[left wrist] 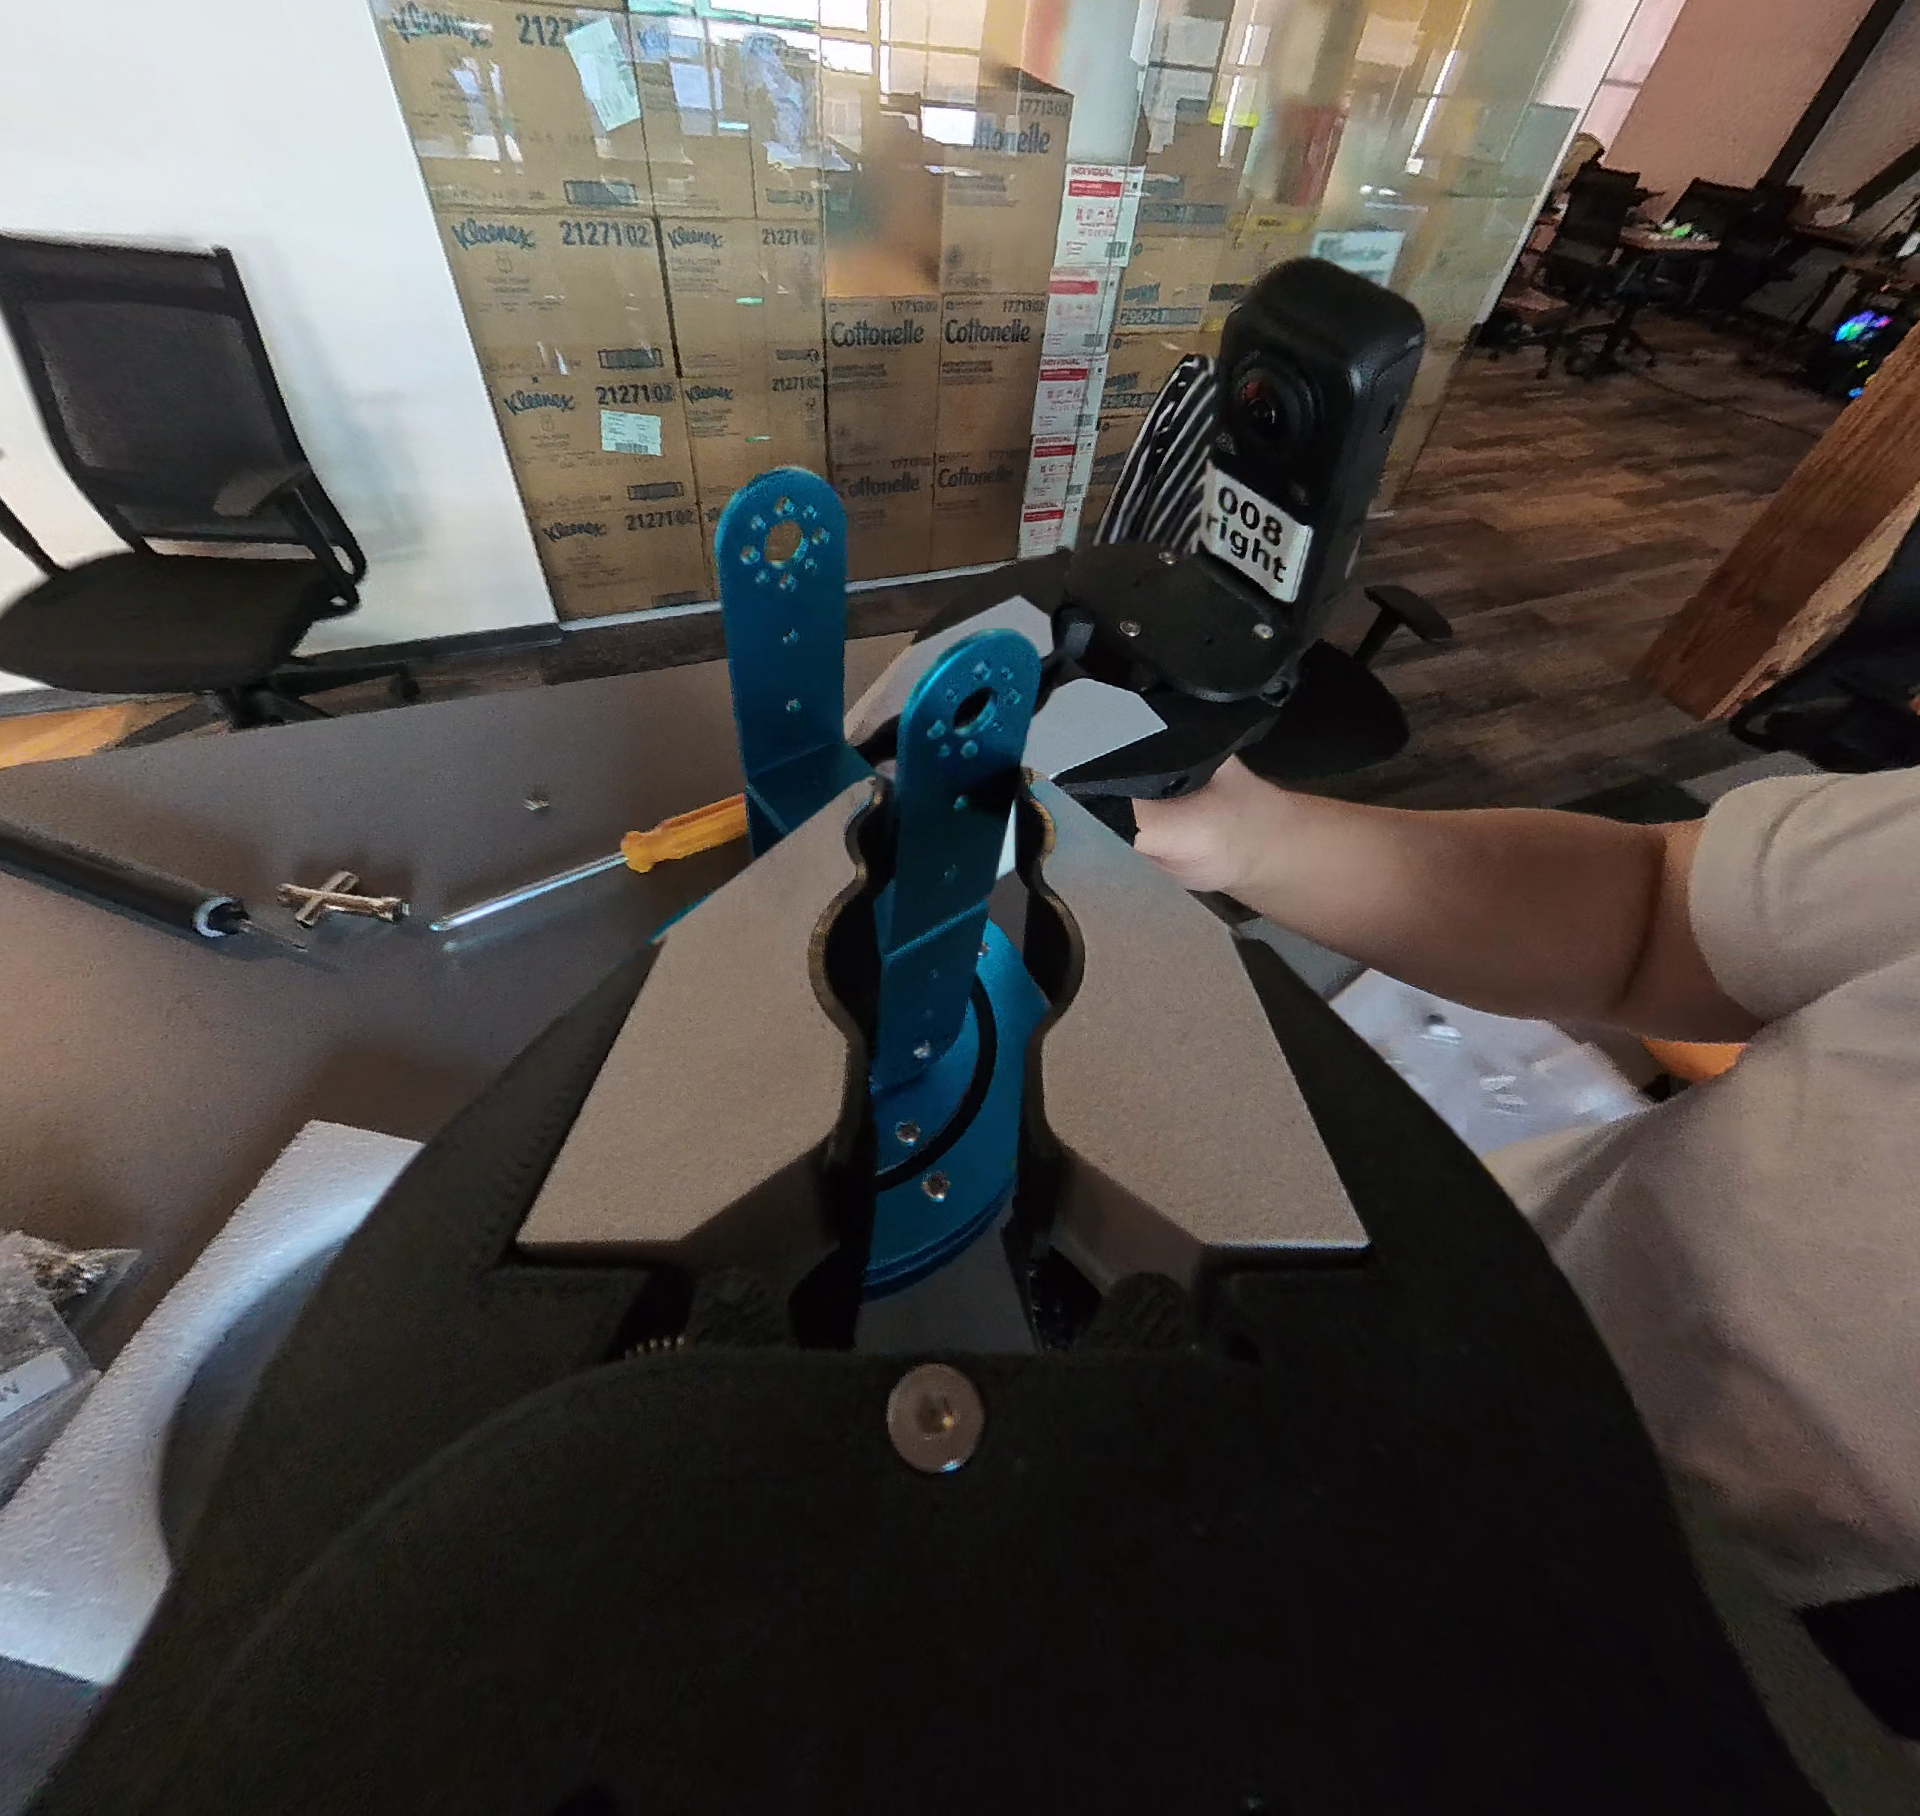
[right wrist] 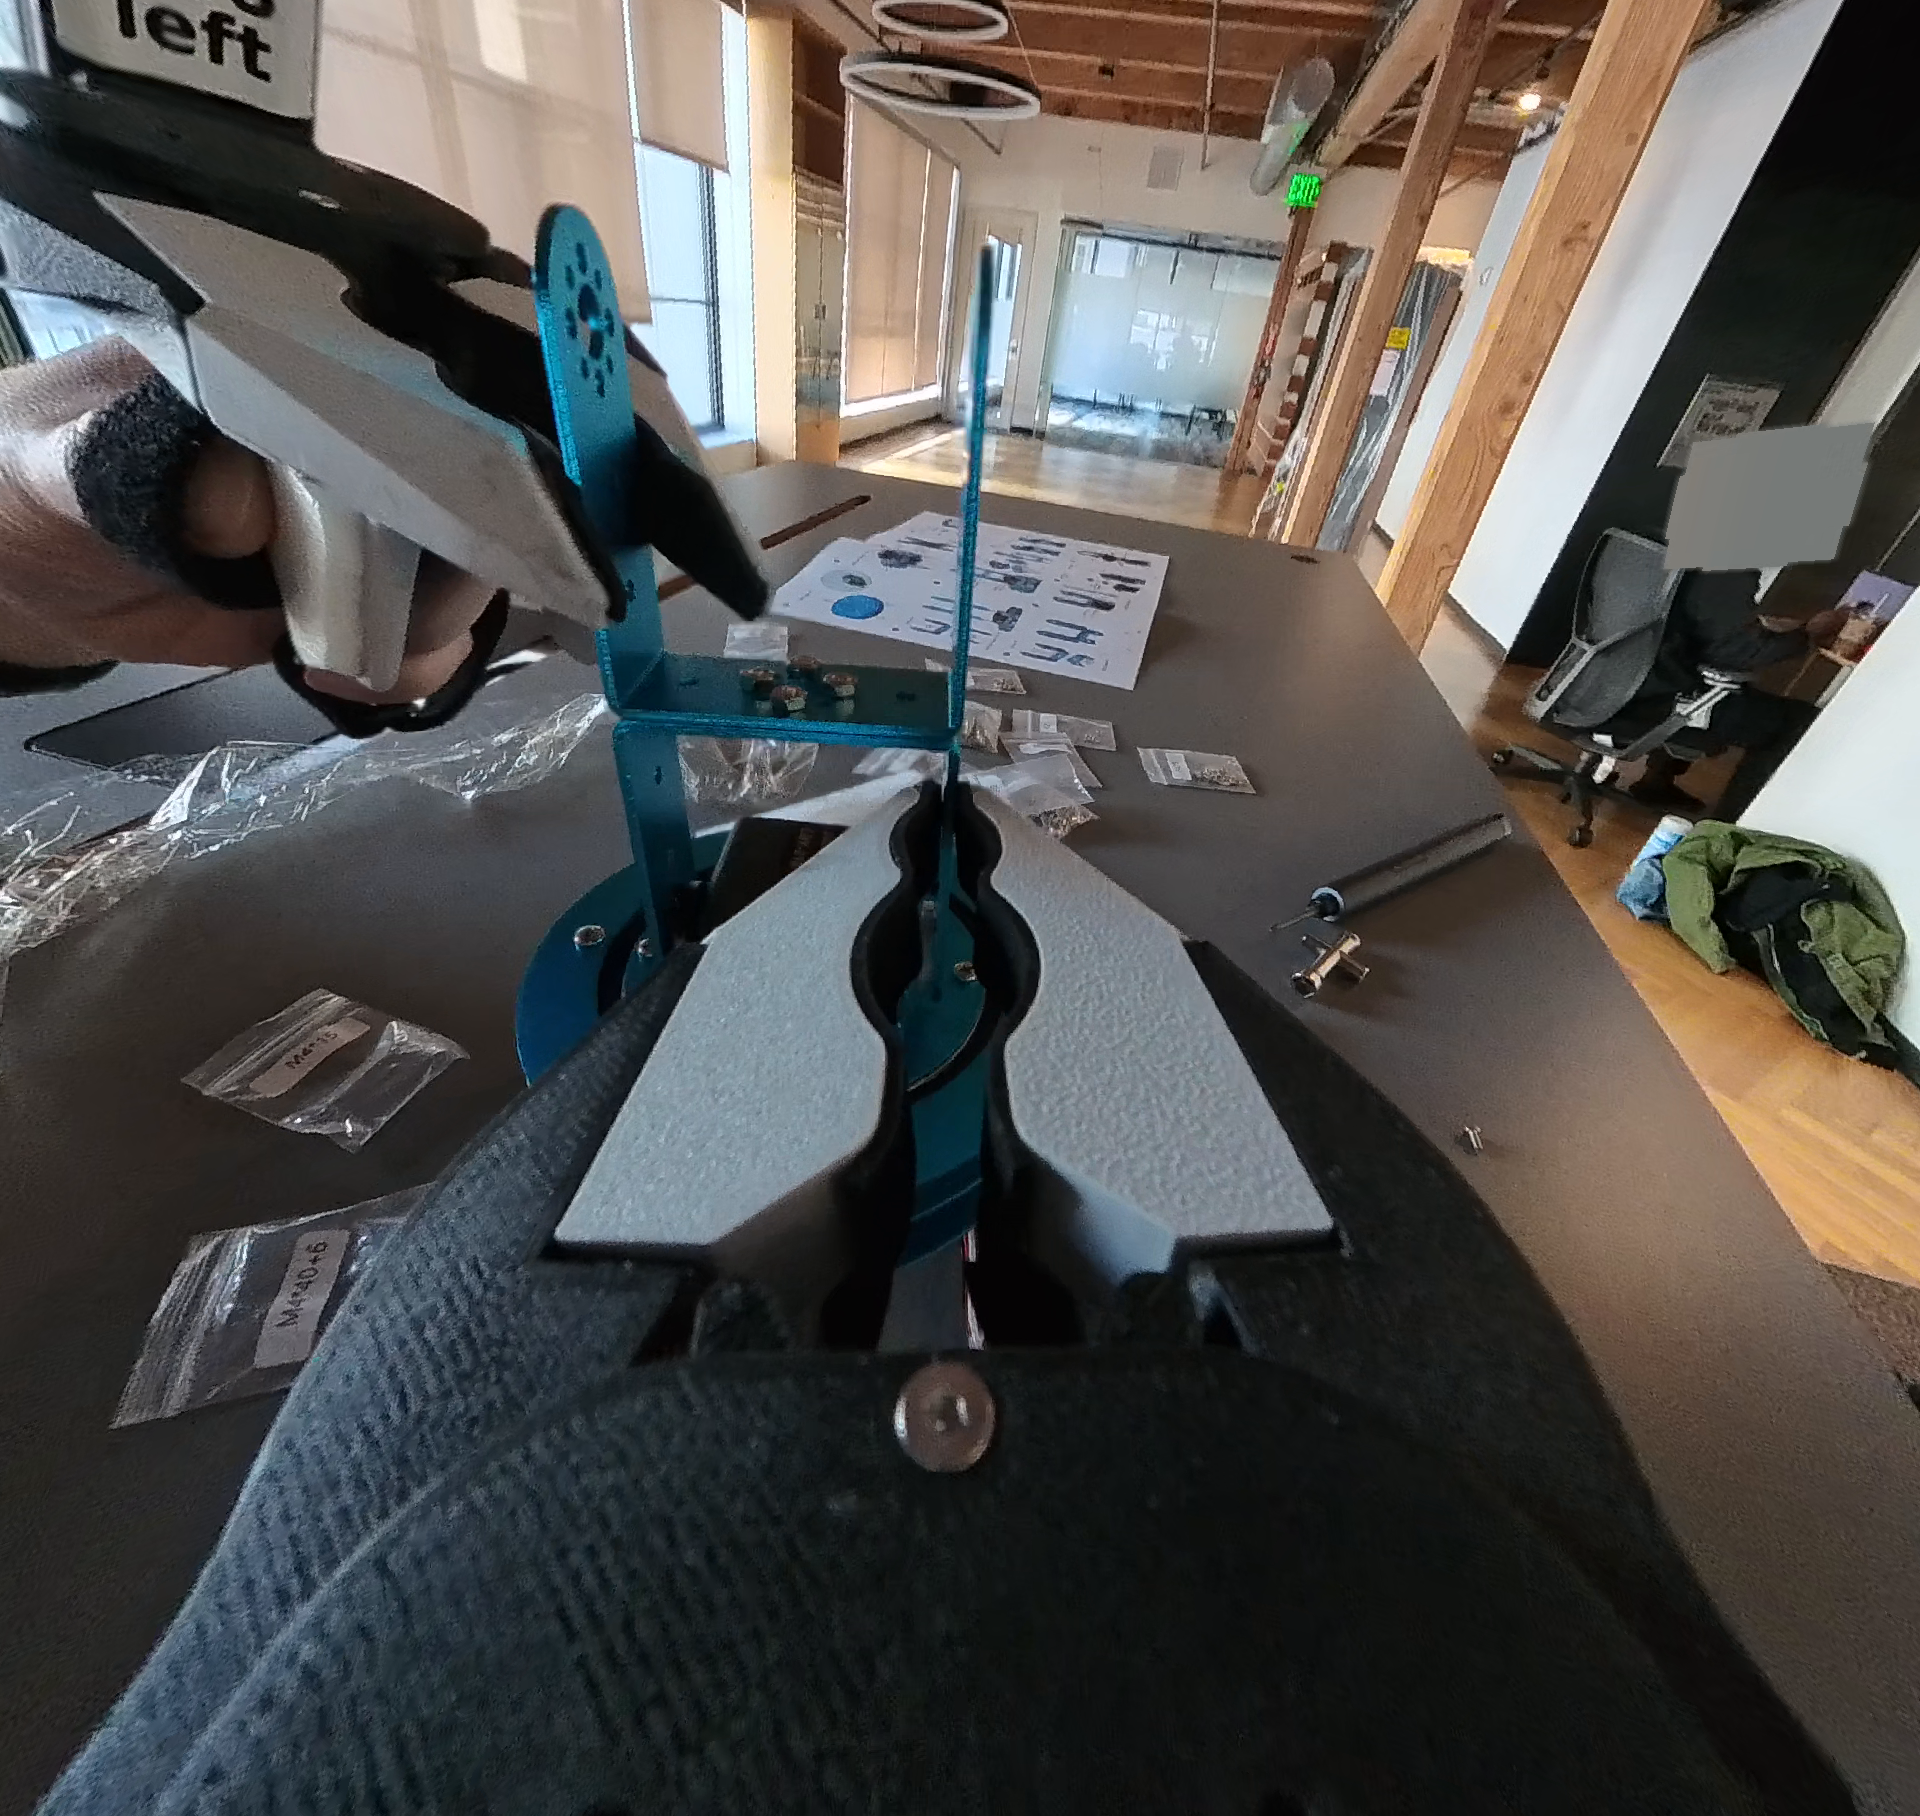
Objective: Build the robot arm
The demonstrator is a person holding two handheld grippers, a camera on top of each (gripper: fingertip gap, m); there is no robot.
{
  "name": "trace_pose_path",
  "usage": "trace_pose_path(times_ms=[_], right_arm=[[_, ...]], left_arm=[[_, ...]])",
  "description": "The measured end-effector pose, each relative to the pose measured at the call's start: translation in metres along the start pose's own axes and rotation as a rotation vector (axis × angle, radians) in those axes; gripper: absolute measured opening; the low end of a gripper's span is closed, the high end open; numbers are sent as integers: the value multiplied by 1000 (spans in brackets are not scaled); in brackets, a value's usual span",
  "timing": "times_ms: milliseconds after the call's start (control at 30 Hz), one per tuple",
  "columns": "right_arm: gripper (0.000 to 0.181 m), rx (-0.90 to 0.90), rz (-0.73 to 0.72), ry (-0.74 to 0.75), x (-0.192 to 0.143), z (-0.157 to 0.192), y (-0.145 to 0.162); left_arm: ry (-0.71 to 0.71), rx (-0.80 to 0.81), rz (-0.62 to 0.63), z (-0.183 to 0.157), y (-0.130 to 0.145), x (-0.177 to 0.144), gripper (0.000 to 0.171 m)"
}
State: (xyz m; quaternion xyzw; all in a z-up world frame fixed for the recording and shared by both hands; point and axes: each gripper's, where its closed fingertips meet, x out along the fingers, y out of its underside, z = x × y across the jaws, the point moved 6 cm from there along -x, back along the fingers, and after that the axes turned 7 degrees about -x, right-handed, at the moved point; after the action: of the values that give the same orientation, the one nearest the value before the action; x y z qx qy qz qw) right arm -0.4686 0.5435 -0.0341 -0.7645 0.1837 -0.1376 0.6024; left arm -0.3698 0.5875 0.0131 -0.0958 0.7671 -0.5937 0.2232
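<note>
A blue metal bracket assembly (right wrist: 779, 701) stands on a round blue base (right wrist: 561, 977) on the dark table (right wrist: 1507, 1351). It has two upright arms with hole patterns. My left gripper (left wrist: 956, 800) is shut on the nearer upright arm (left wrist: 966, 727); the other arm (left wrist: 779, 603) rises free behind it. In the right wrist view the left gripper (right wrist: 675, 603) clamps the upper bracket's left arm (right wrist: 592, 395). My right gripper (right wrist: 945, 821) is shut on the thin edge of the right-hand leg below the upper bracket. It also shows in the left wrist view (left wrist: 1081, 717), close behind the bracket.
An orange-handled screwdriver (left wrist: 686, 831), a cross-shaped wrench (right wrist: 1330, 966) and a black rod tool (right wrist: 1403, 862) lie on the table. Small bags of screws (right wrist: 322, 1065), a printed sheet (right wrist: 977, 603) and clear wrap (right wrist: 260, 790) lie around. White foam (left wrist: 208, 1299) sits near. A seated person (right wrist: 1704, 644) is at far right. One gripper's finger ends stand about 6 cm off the other's.
</note>
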Motion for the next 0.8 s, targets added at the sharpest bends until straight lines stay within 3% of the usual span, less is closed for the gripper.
trace_pose_path(times_ms=[267,467,600,800], right_arm=[[0,50,-22,2,-2,-4,5],[7,121,-47,-22,-2,-9,6],[9,153,-97,-97,-7,-14,7],[22,96,-139,-304,-37,-37,9]], left_arm=[[-52,83,58,1,-4,7,20],[-84,13,64,7,3,3,26],[-89,-59,50,2,4,-1,34],[-292,-46,17,-14,0,-29,46]])
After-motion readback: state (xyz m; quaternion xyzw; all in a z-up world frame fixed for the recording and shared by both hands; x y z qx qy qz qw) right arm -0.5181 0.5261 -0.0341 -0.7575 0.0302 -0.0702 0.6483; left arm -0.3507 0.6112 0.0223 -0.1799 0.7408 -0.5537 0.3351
